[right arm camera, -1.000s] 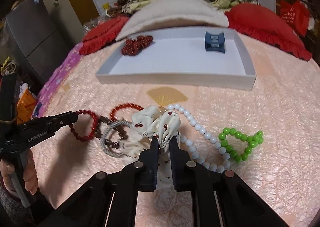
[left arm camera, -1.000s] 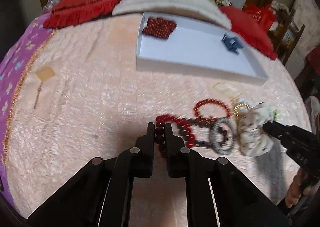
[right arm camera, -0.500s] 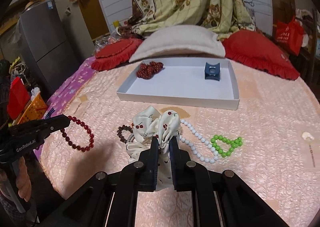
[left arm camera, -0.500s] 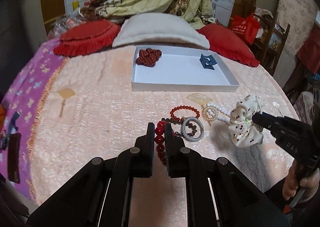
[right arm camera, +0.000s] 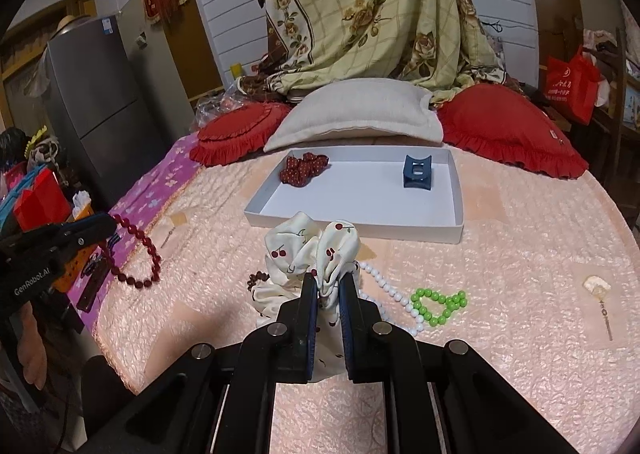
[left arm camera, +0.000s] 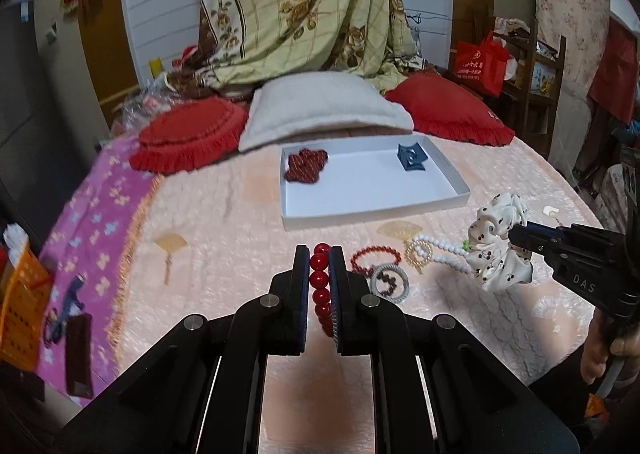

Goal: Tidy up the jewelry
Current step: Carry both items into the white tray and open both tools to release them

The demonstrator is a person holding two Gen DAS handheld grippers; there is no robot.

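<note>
My left gripper (left arm camera: 319, 254) is shut on a dark red bead bracelet (left arm camera: 321, 286) and holds it above the pink bedspread; the bracelet hangs from it in the right wrist view (right arm camera: 136, 254). My right gripper (right arm camera: 329, 280) is shut on a white cherry-print scrunchie (right arm camera: 310, 250), lifted off the bed, also in the left wrist view (left arm camera: 500, 242). A white tray (left arm camera: 452, 178) ahead holds a dark red bead pile (left arm camera: 305, 165) and a blue ring holder (left arm camera: 412, 158).
On the bed lie a small red bracelet (left arm camera: 375, 259), a grey ring bracelet (left arm camera: 389, 281), a white bead necklace (right arm camera: 390, 290), a green bead bracelet (right arm camera: 438, 301) and a gold fan pendant (left arm camera: 400, 231). Red cushions and a beige pillow (right arm camera: 356, 114) sit behind the tray.
Both grippers have risen and drawn back from the bed, lifting the red bracelet and the scrunchie higher. The rest of the jewelry stays on the bedspread.
</note>
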